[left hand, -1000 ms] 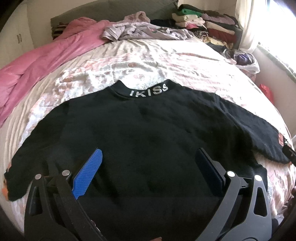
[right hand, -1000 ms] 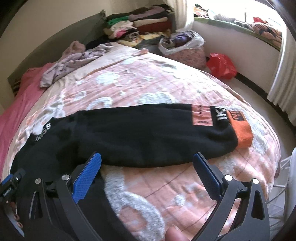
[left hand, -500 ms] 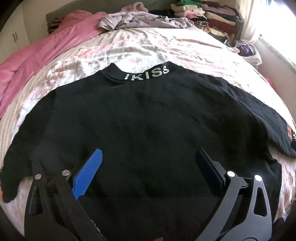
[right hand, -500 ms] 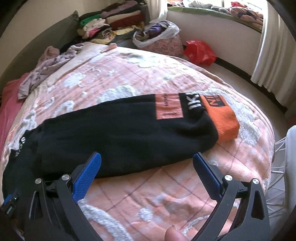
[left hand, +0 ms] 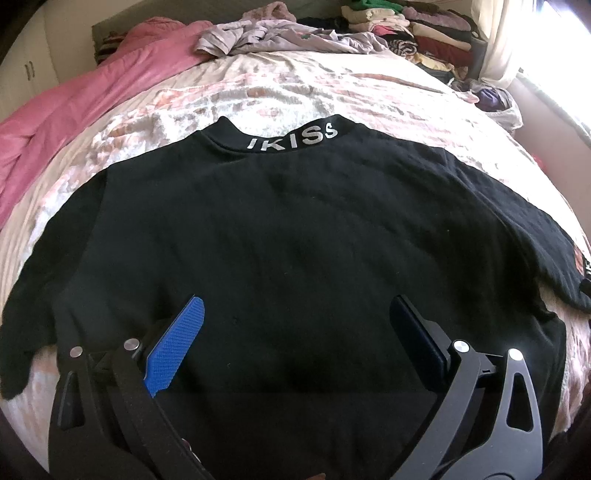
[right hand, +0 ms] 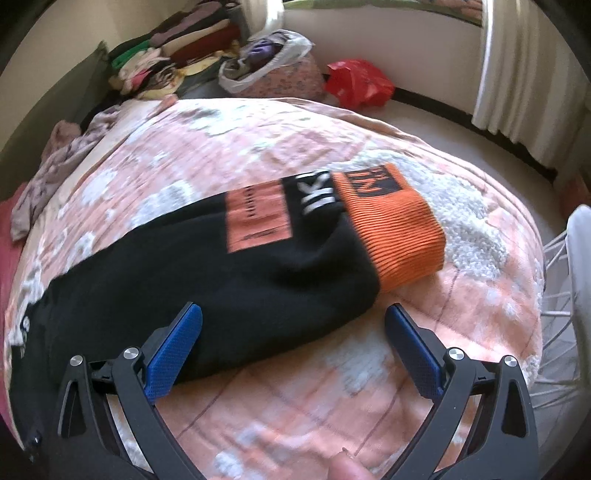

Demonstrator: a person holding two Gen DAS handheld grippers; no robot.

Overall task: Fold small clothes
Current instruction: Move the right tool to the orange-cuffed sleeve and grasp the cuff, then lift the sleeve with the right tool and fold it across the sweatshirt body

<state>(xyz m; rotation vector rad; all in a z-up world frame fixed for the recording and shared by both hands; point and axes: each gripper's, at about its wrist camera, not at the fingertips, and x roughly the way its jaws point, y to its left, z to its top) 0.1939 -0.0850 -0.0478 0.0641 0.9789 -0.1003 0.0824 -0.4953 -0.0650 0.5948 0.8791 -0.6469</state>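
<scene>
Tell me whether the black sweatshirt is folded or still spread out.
Spread out. The black sweatshirt lies flat on the bed, both sleeves extended sideways, orange cuff at the end.

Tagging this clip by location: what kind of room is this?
Most likely a bedroom: a black sweater lies spread on a bed with a floral quilt, stacked folded clothes sit beyond it, and curtains hang nearby.

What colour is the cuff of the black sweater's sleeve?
Orange, with ribbing. The cuff of the sweater shows best in the right wrist view.
</scene>
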